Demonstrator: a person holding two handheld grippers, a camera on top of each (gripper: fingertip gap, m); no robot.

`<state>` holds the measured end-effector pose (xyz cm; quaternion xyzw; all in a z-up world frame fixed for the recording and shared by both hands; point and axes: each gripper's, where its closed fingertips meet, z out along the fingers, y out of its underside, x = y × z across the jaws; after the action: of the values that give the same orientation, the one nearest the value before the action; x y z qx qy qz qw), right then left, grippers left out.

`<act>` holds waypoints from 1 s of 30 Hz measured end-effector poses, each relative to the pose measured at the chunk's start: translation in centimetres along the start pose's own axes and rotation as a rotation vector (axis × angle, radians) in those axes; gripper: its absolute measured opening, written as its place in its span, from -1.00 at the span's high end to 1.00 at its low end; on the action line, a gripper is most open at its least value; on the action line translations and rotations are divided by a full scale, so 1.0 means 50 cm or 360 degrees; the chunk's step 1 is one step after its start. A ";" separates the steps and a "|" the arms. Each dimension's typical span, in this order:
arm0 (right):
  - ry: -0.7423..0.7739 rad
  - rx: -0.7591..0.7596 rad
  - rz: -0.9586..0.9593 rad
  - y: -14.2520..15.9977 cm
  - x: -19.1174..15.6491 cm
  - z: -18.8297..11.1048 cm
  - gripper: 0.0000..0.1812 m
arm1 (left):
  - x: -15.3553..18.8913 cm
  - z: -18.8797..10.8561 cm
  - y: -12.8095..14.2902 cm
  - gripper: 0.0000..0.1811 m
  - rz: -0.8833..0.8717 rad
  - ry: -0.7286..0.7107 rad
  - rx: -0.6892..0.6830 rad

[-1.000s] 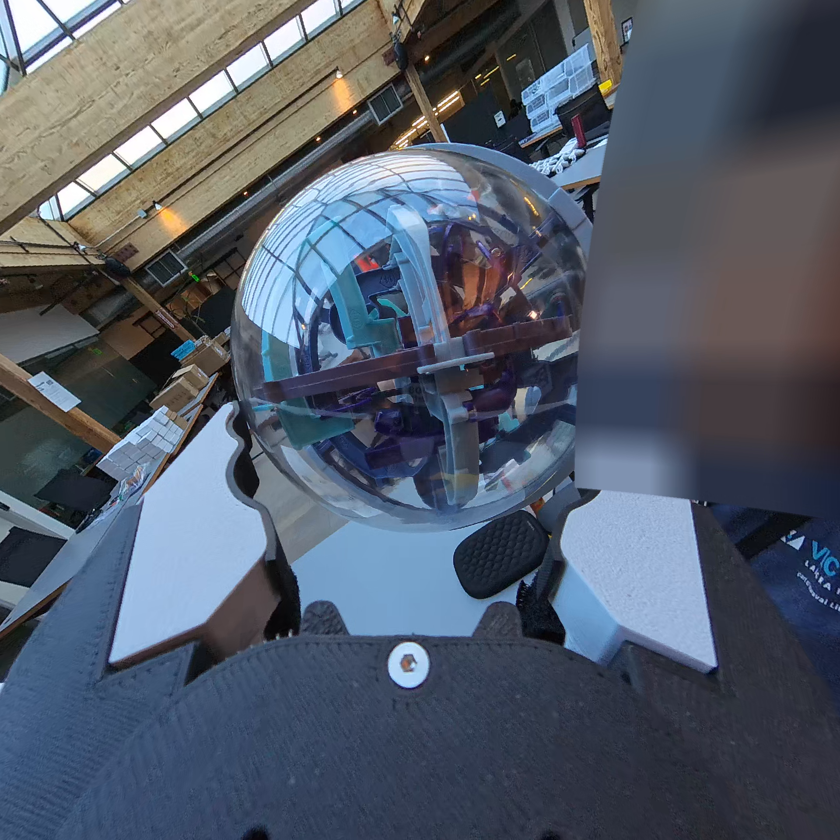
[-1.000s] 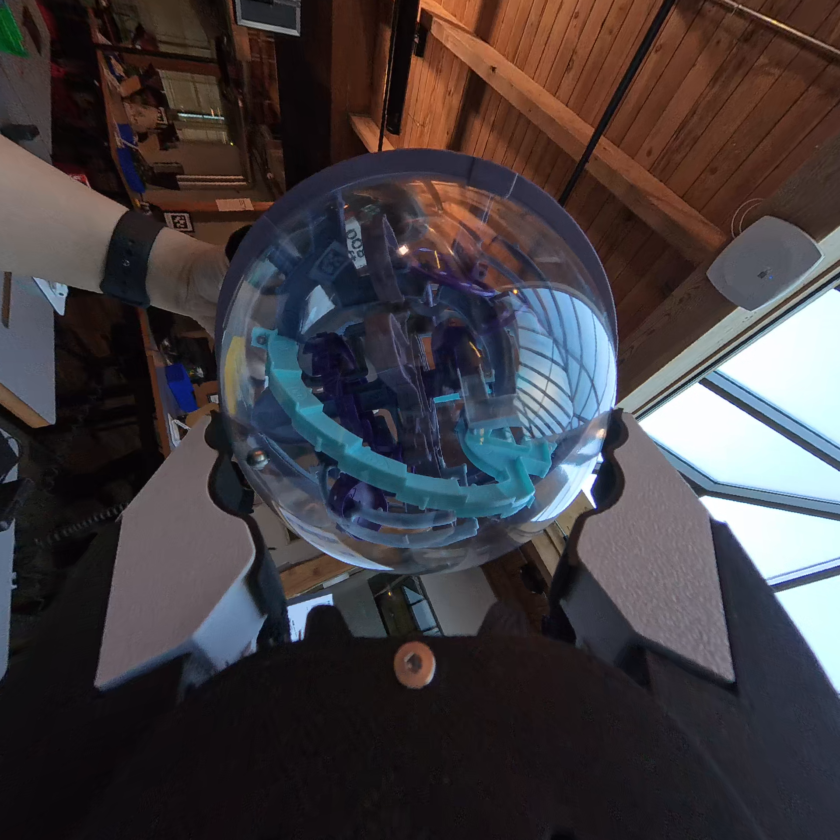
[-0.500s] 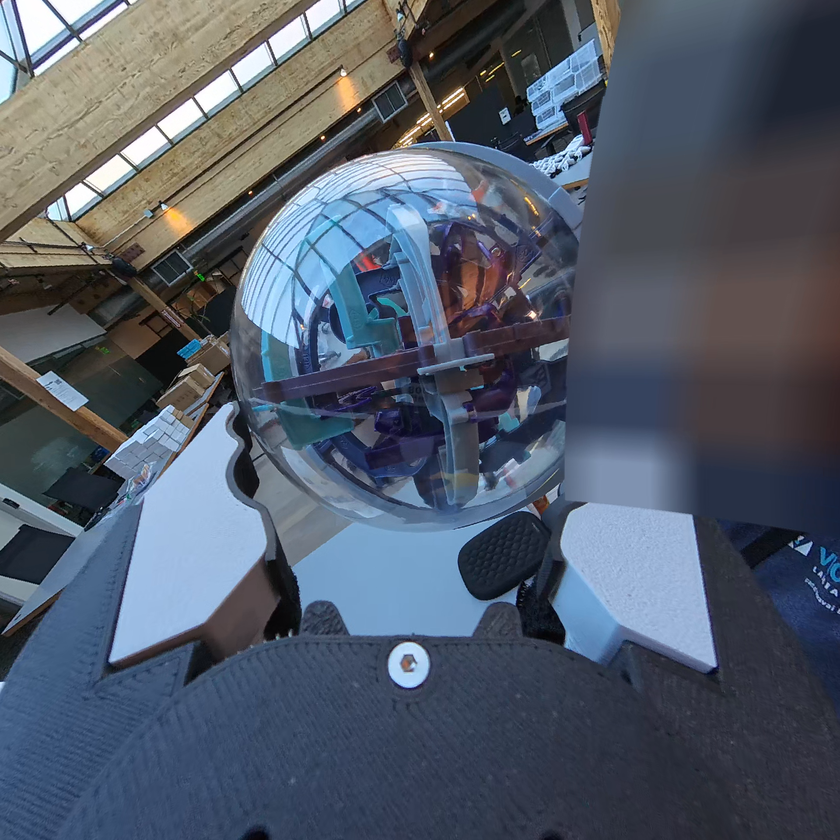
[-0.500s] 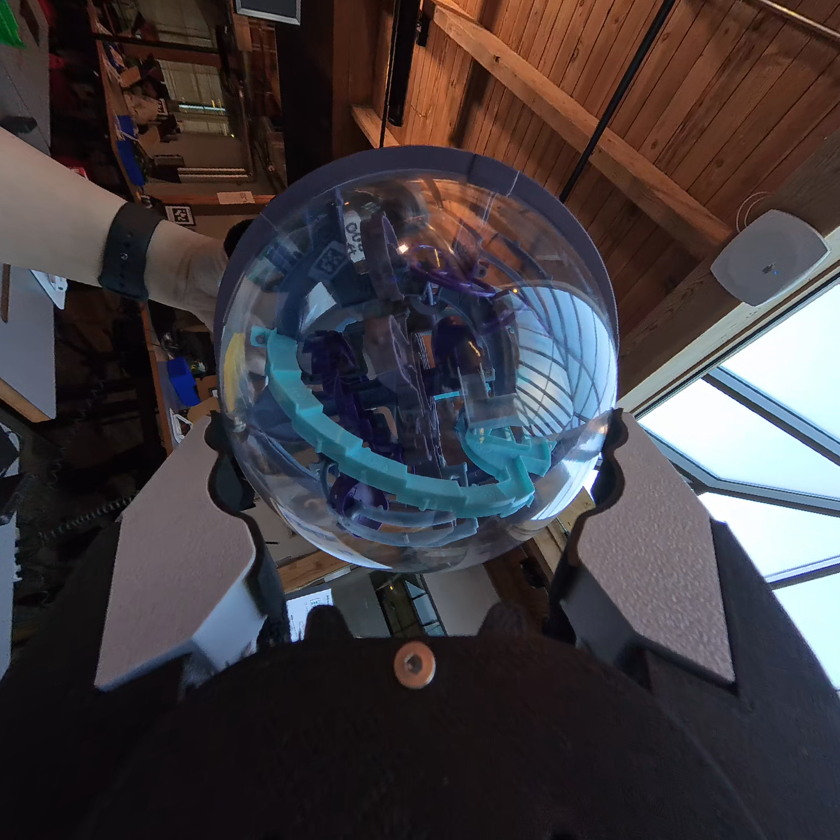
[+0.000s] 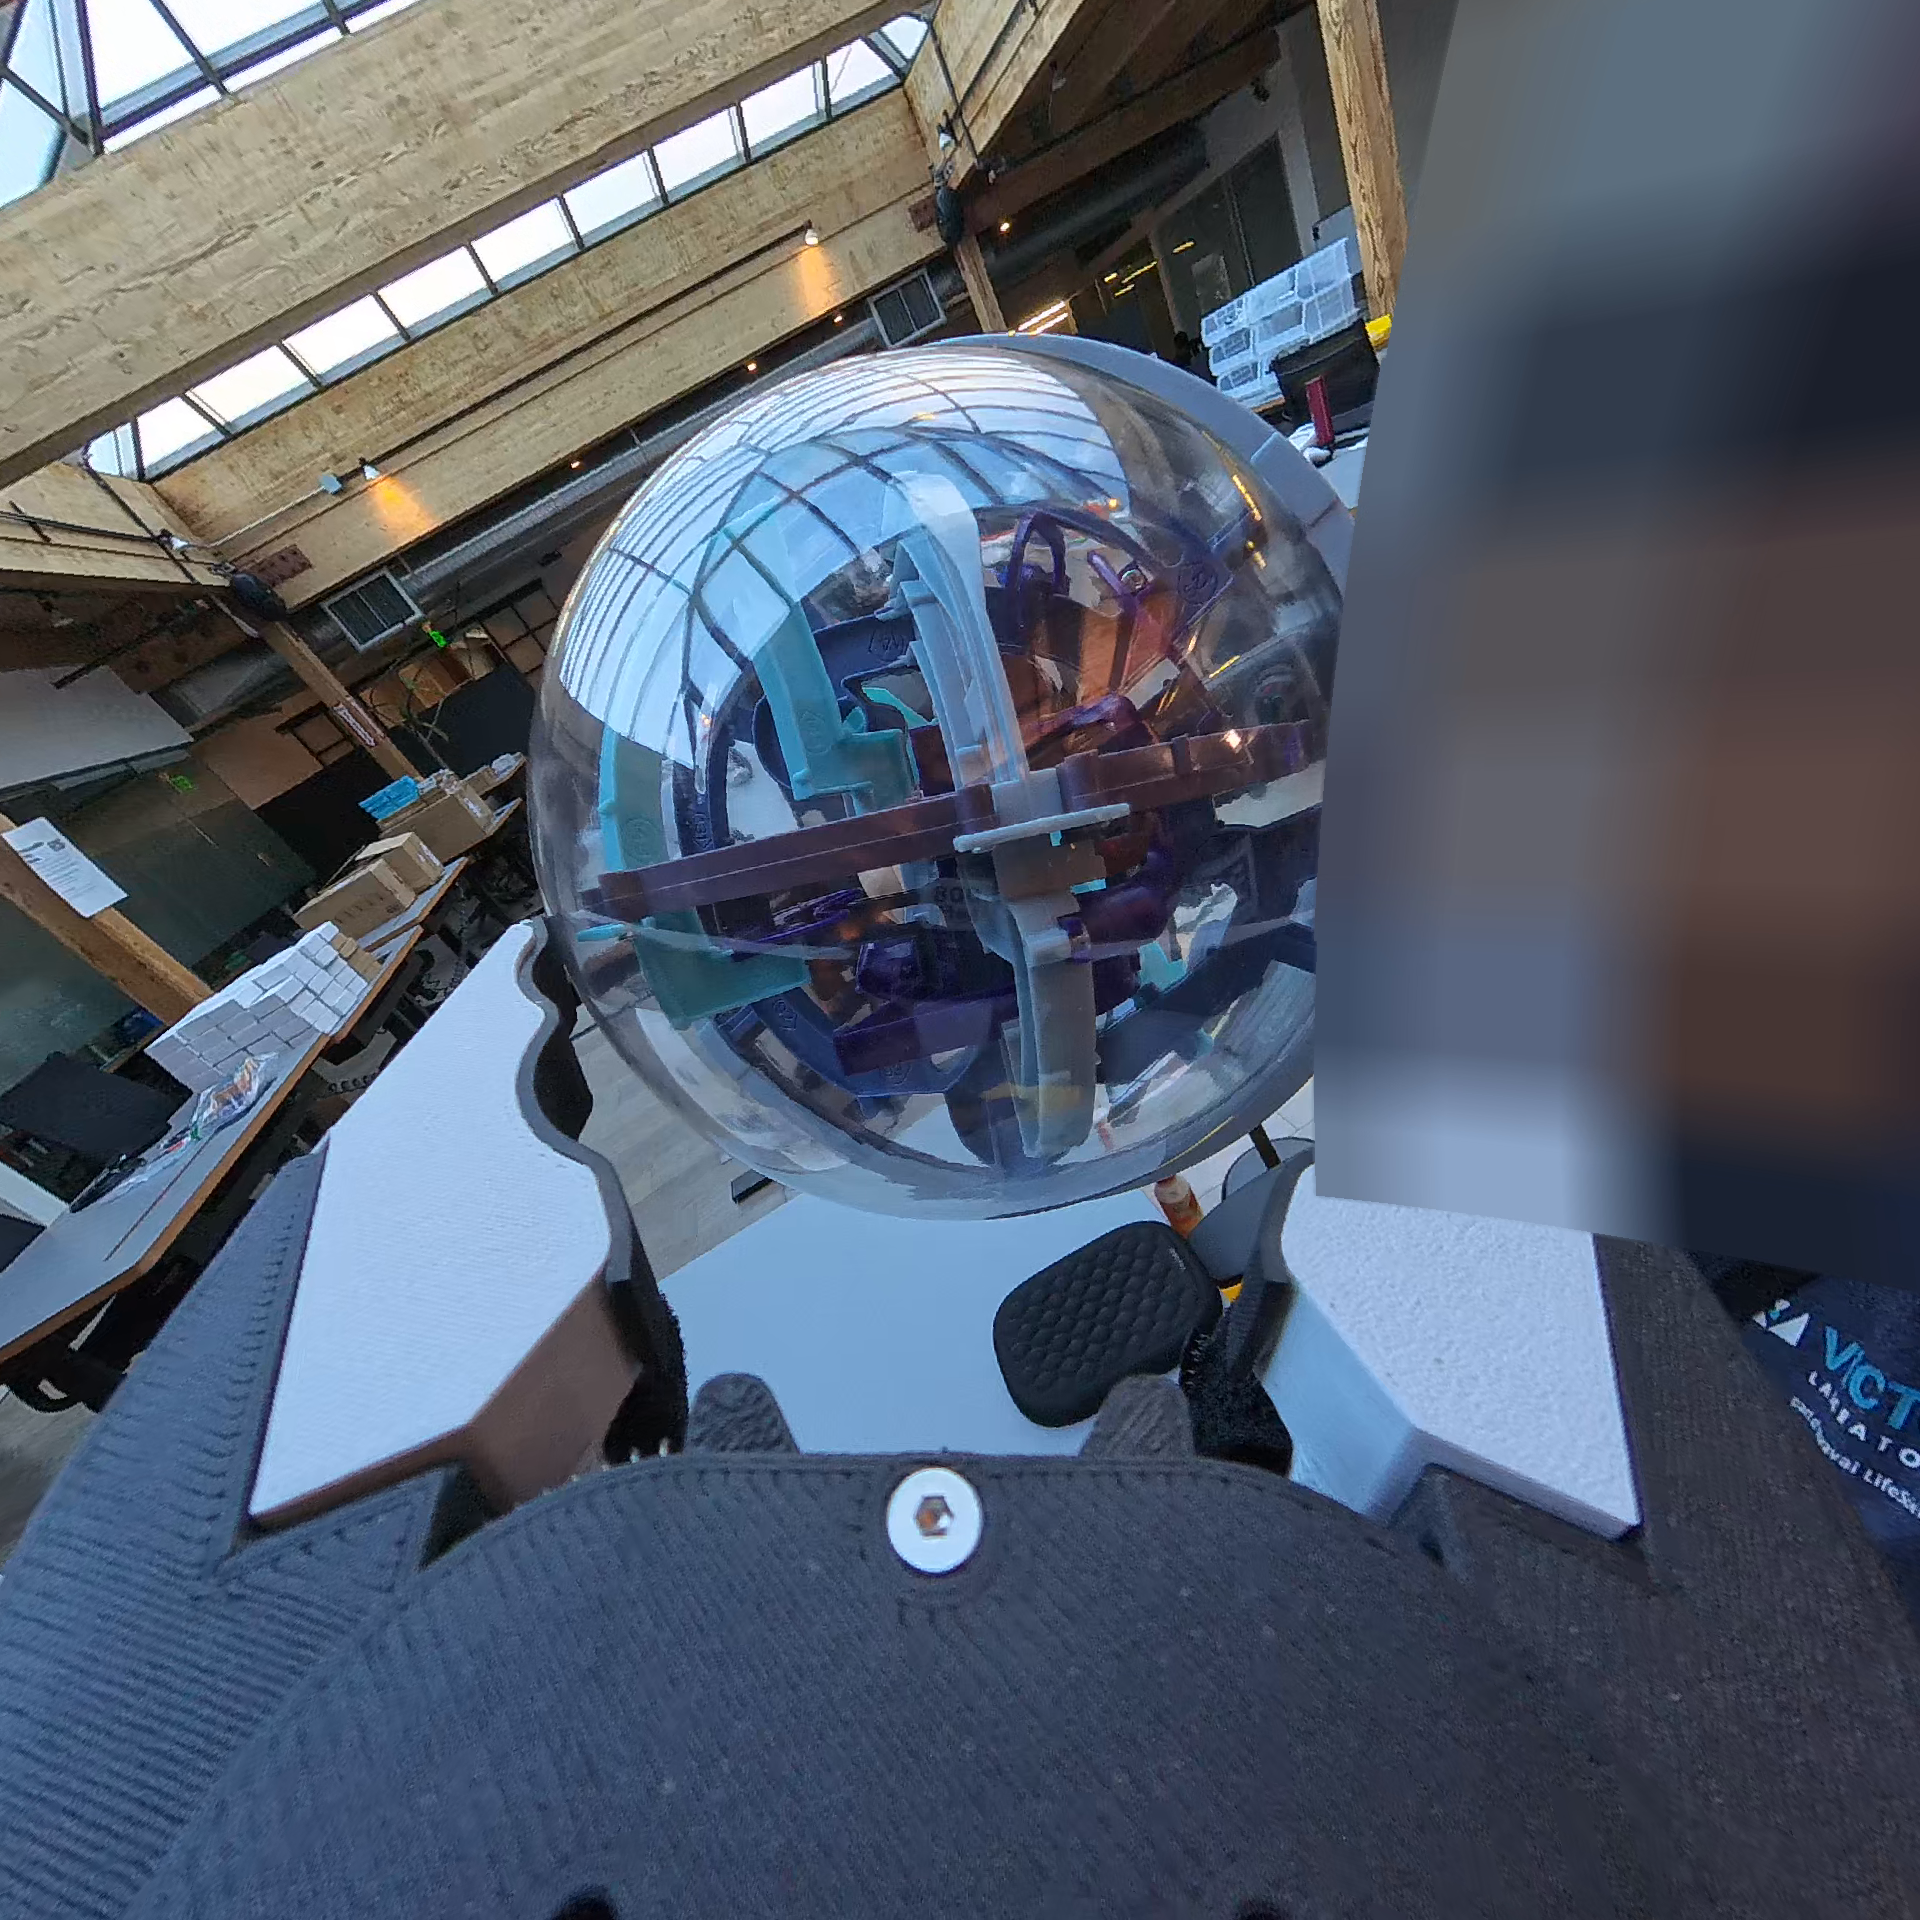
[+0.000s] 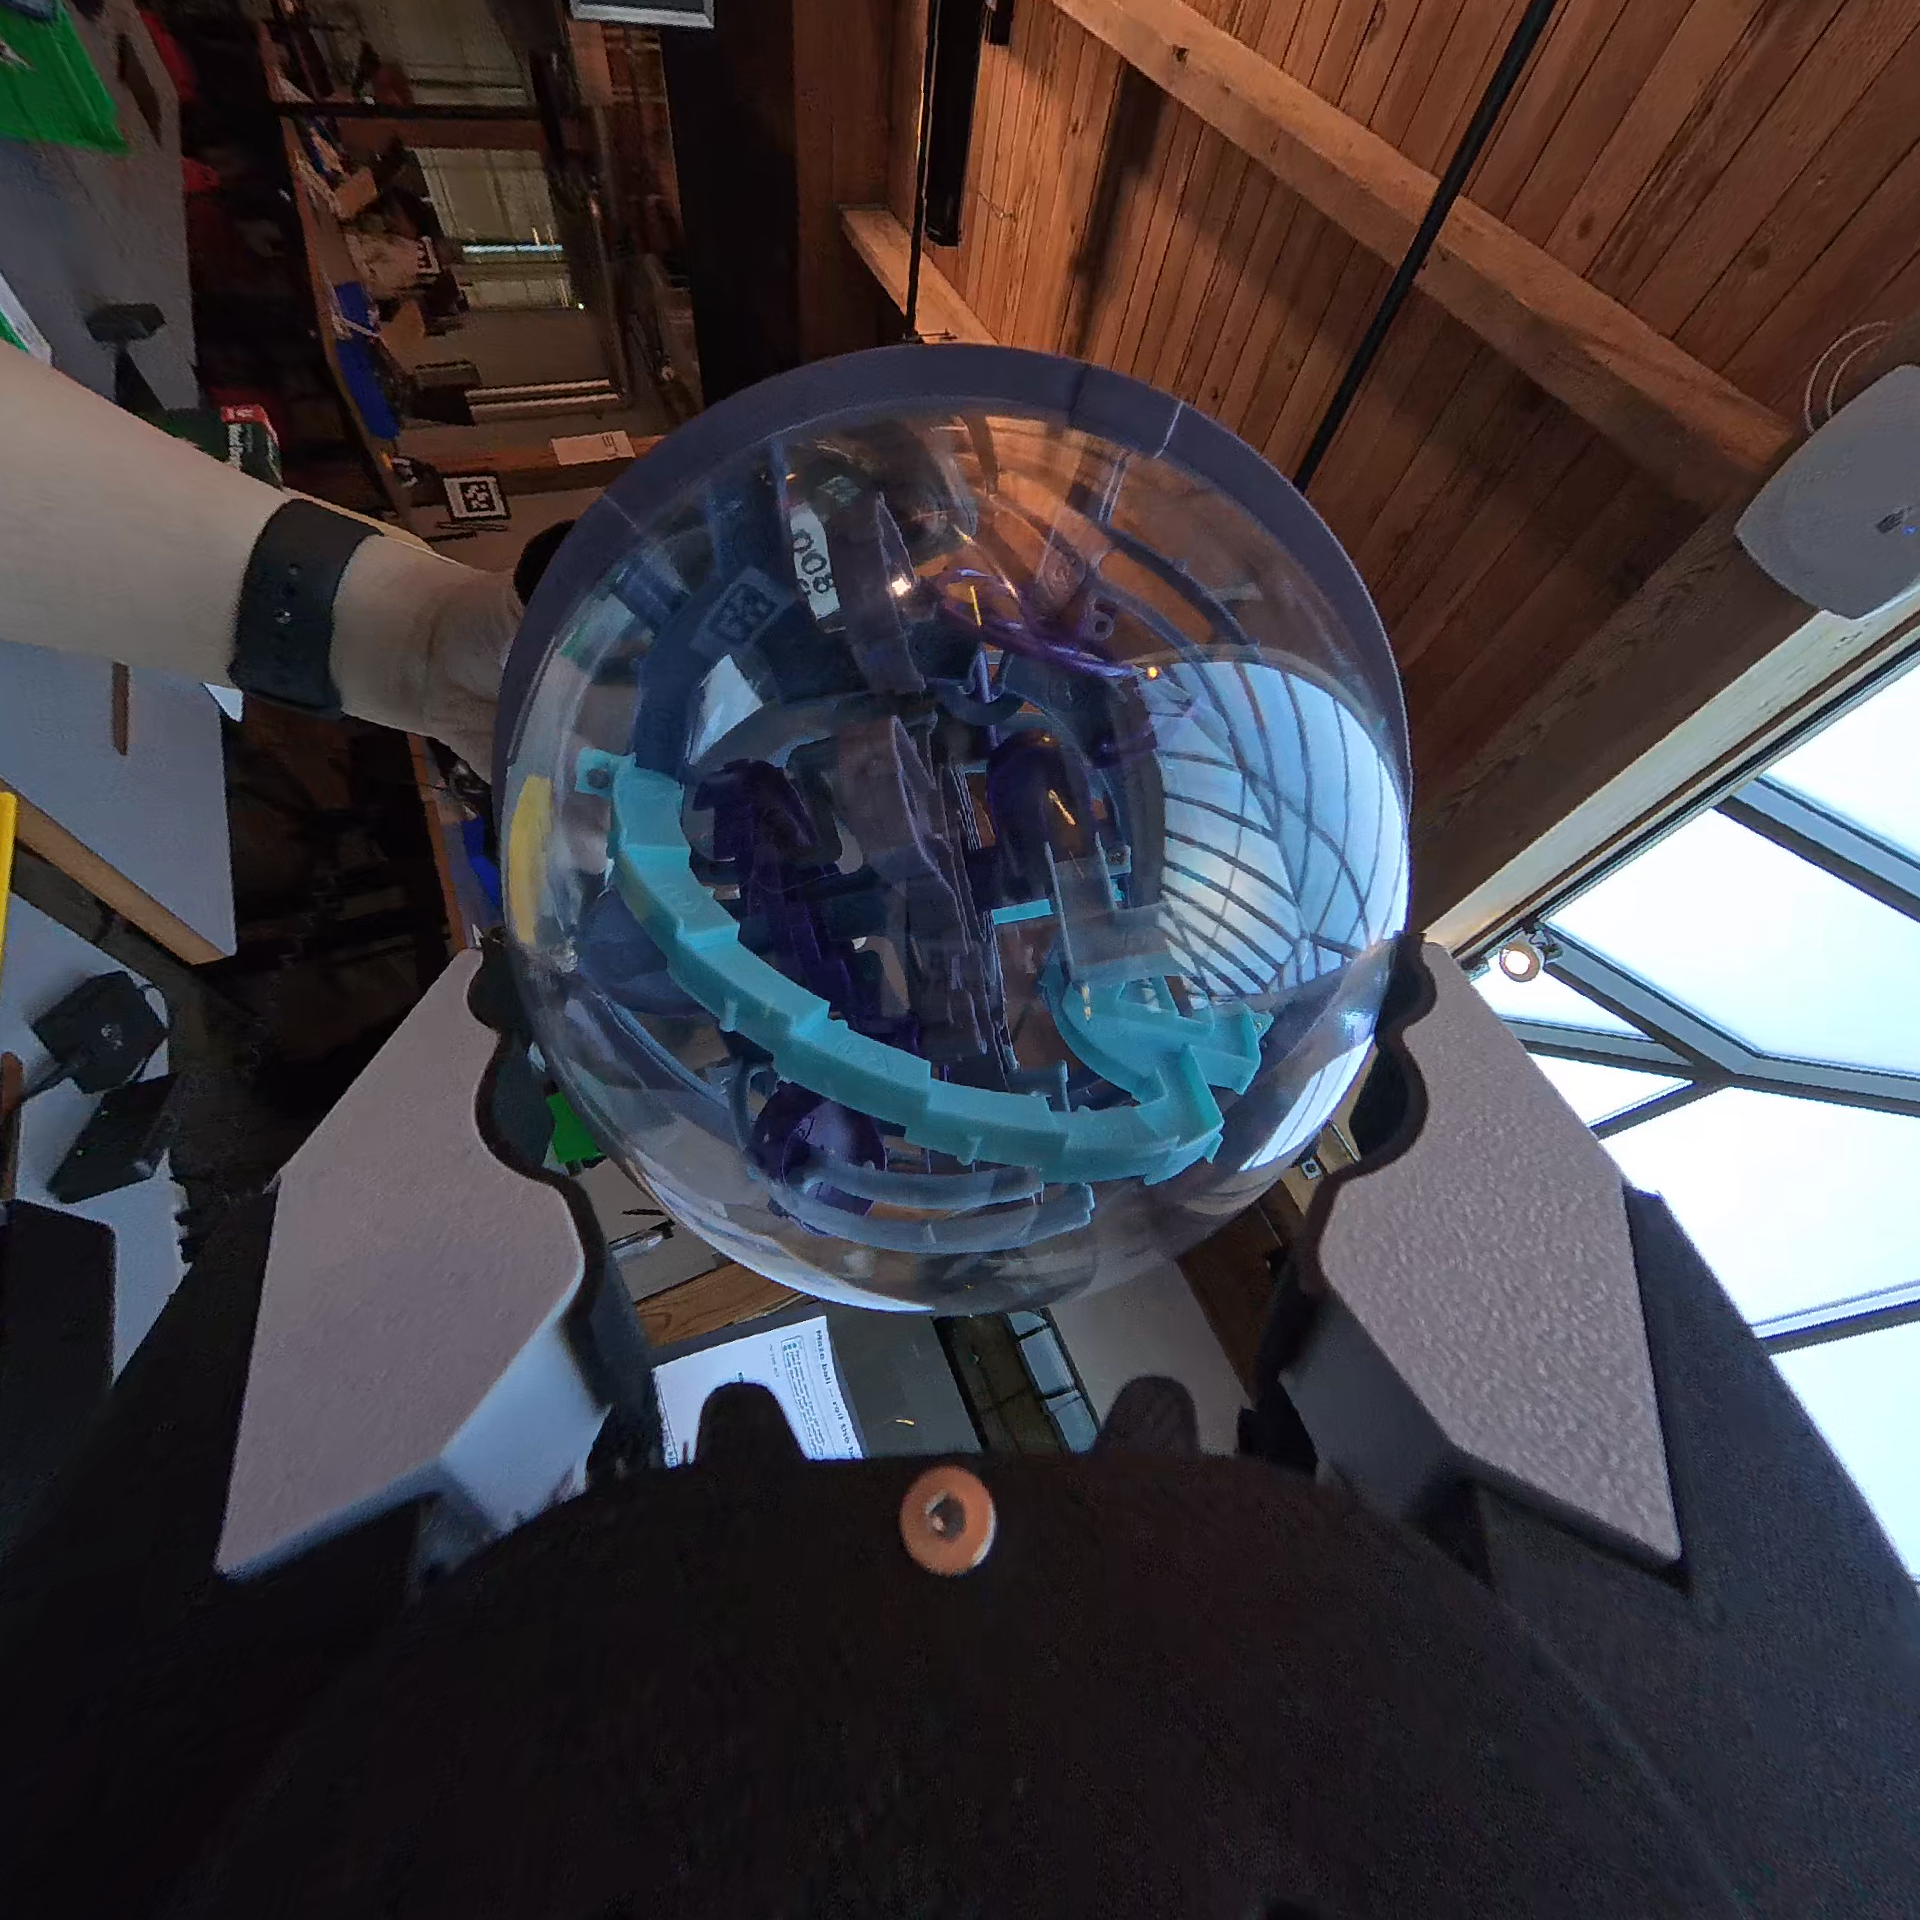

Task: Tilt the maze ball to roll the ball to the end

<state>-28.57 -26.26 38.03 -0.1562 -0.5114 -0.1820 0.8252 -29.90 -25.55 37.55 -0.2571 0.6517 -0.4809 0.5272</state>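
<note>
Timber beams and skylights fill the background. Left gripper [image 5: 925, 1049] clasps the clear maze ball [image 5: 935, 769], its view swung a little since a second ago. Right gripper [image 6: 951, 1049] grips the same sphere [image 6: 951, 831] from the opposite side; the teal track [image 6: 831, 1049] has rotated slightly. I cannot find the small ball now, so progress is unclear.

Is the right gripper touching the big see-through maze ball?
Touching. The right wrist view shows the right gripper with both fingers pressed against the clear shell of the maze ball, one on each side, with no gap.
</note>
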 end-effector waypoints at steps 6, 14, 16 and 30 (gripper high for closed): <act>-0.0013 0.0001 0.0005 0.001 -0.007 0.002 -0.73 | 0.002 -0.005 0.006 -0.59 -0.0006 -0.0008 0.0007; -0.0039 -0.0004 0.0016 0.003 -0.012 0.003 -0.73 | 0.001 -0.009 0.011 -0.59 -0.0028 -0.0010 0.0023; -0.0046 -0.0006 0.0020 0.004 -0.014 0.003 -0.73 | 0.001 -0.010 0.012 -0.59 -0.0035 -0.0010 0.0025; -0.0083 -0.0025 0.0048 0.013 -0.023 0.004 -0.73 | -0.003 -0.015 0.025 -0.58 -0.0076 -0.0018 0.0041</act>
<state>-28.91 -25.46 37.01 -0.1750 -0.5289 -0.1692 0.8130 -30.36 -24.64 36.45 -0.2684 0.6362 -0.5002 0.5225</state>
